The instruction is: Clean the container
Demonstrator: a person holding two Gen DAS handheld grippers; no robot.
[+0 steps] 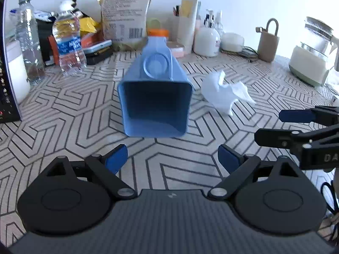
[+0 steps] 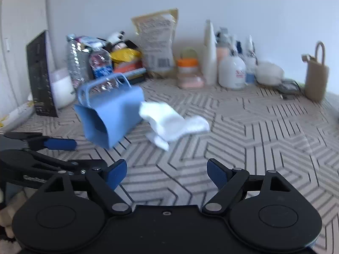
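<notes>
Container (image 1: 155,97): blue plastic, squarish mouth, lying on its side on the patterned tabletop (image 1: 63,114), open end turned toward the left gripper (image 1: 172,159). A round raised disc sits on its upper wall; in the right wrist view a handle arches over its top (image 2: 112,110). Interior looks bare, in shadow.

Tissue (image 1: 226,94): white, crumpled, on the tabletop just beside the container's right flank; whether the two touch cannot be told. Seen also from the right wrist (image 2: 171,122).

Left gripper: blue-padded fingers spread wide, empty, just short of the container's mouth, not touching it.

Right gripper (image 2: 167,174): fingers spread wide, empty, near the tissue and apart from it. It enters the left wrist view from the right edge (image 1: 296,124).

Back row along the white wall, left to right:
- black box (image 1: 8,84), upright
- two clear water bottles (image 1: 68,42), one with a blue label
- tan printed pouch (image 1: 125,12), upright
- orange-lidded jar (image 1: 159,32), behind the container
- white pump bottle (image 1: 206,39) among smaller bottles
- beige holder with loop handle (image 1: 268,42)
- kettle on pale green base (image 1: 311,59)
</notes>
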